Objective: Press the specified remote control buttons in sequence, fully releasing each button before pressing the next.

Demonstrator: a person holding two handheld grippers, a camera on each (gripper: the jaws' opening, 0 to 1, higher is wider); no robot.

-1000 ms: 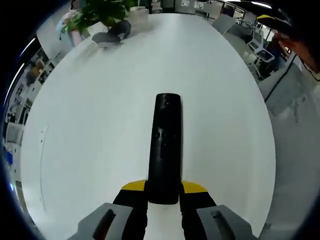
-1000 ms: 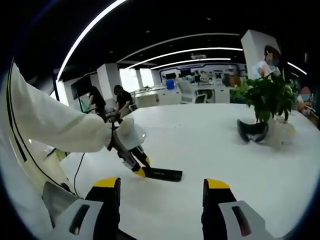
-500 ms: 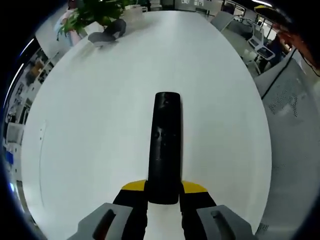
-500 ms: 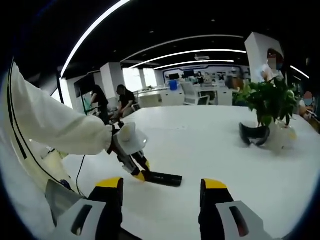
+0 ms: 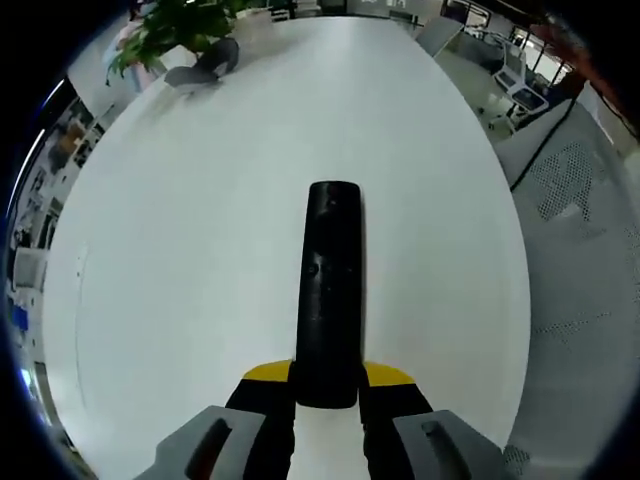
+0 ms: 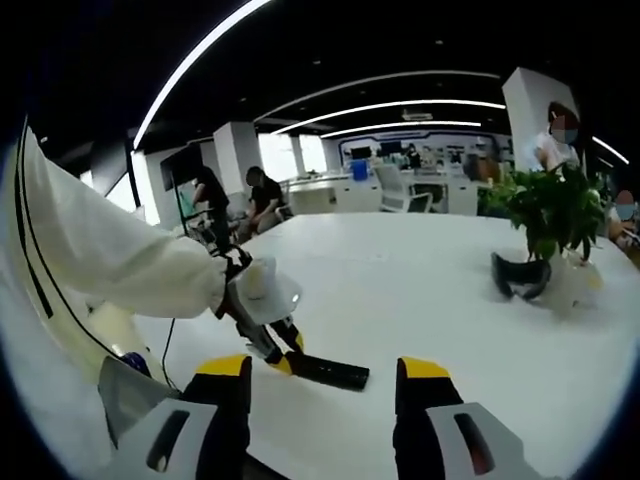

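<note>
A long black remote control (image 5: 329, 290) lies lengthwise between my left gripper's yellow-tipped jaws, and the left gripper (image 5: 328, 385) is shut on its near end. It points away over the white table (image 5: 200, 250). In the right gripper view the same remote (image 6: 330, 372) rests low over the table (image 6: 430, 290), gripped by the left gripper (image 6: 285, 362) at the end of a white sleeve (image 6: 110, 265). My right gripper (image 6: 322, 375) stands open, its jaws wide apart, some way back from the remote and touching nothing.
A potted green plant (image 6: 550, 215) and a dark headset-like object (image 6: 520, 277) sit at the table's far side; the plant (image 5: 180, 25) and dark object (image 5: 205, 65) also appear in the left gripper view. People (image 6: 235, 200) and office chairs stand beyond the table. The table edge (image 5: 520, 300) curves to the right.
Both views have shifted slightly with the hands. The remote stays gripped by the left gripper. In the right gripper view, the left gripper and remote sit a little lower and nearer.
</note>
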